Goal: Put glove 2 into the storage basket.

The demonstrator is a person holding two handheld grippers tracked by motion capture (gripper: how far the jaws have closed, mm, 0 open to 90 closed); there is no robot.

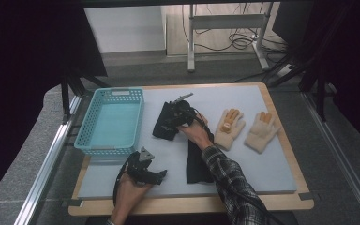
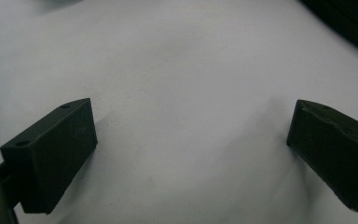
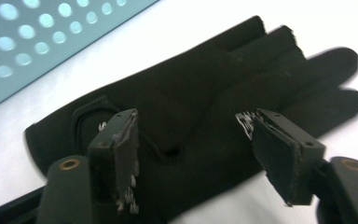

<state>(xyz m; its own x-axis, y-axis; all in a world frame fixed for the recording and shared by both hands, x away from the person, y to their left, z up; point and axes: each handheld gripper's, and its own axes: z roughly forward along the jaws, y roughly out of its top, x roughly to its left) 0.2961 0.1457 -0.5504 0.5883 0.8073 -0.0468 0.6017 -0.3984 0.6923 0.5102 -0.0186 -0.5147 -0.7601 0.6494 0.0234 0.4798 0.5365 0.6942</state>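
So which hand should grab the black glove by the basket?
The right. The right gripper hangs right over that black glove, jaws open on either side of it. The left gripper sits open over bare mat, off to the side of it.

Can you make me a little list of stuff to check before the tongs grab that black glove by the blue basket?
1. Right tongs open: ok.
2. Black glove lies between the jaws: ok.
3. Jaws pressing on the glove: not ok, not yet.
4. Blue basket has room: ok.
5. Left tongs open over the bare mat, out of the way: ok.
6. Glove free of the second black glove: cannot tell.
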